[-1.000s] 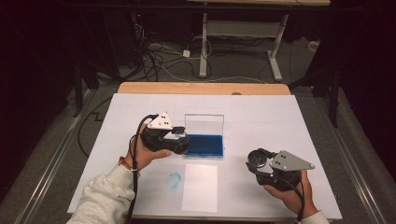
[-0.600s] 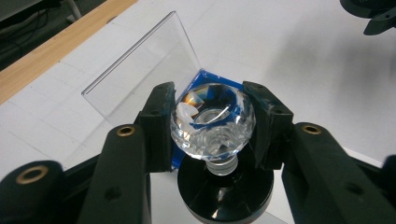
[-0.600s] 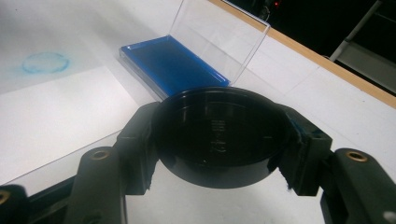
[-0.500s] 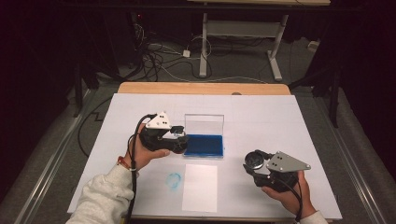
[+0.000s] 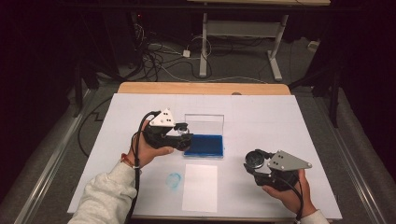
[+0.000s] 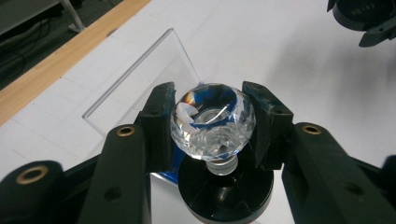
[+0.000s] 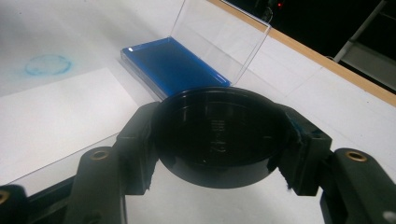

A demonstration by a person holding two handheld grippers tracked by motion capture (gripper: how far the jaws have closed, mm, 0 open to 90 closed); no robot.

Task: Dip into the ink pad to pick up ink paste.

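In the high view, the white desk [image 5: 299, 121] fills the middle of the frame. Near its middle sits a clear box [image 5: 204, 139] with its lid standing open. Inside the box is a blue ink pad [image 5: 204, 145]. The left gripper [image 5: 180, 136] is just left of the box, holding a stamp [image 5: 183, 132] at the box's left edge. The right gripper [image 5: 254, 164] is at the lower right, well apart from the box, holding a round black cap [image 5: 254, 159]. A white sheet of paper [image 5: 200, 186] lies below the box, at the bottom middle. A faint blue ring mark [image 5: 174, 180] is on the desk just left of the paper.

In the left gripper view, the left gripper [image 6: 212, 126] is closed tight on the stamp's clear glass knob [image 6: 212, 123], in the middle of the frame. The stamp's black base [image 6: 226, 193] is below it. The clear lid [image 6: 149, 77] stands behind, at the upper left.

In the right gripper view, the right gripper [image 7: 219, 140] is closed on the round black cap [image 7: 219, 135] in the middle. The open box with the blue ink pad [image 7: 175, 65] is above it. The blue ring mark [image 7: 48, 64] is at the upper left.
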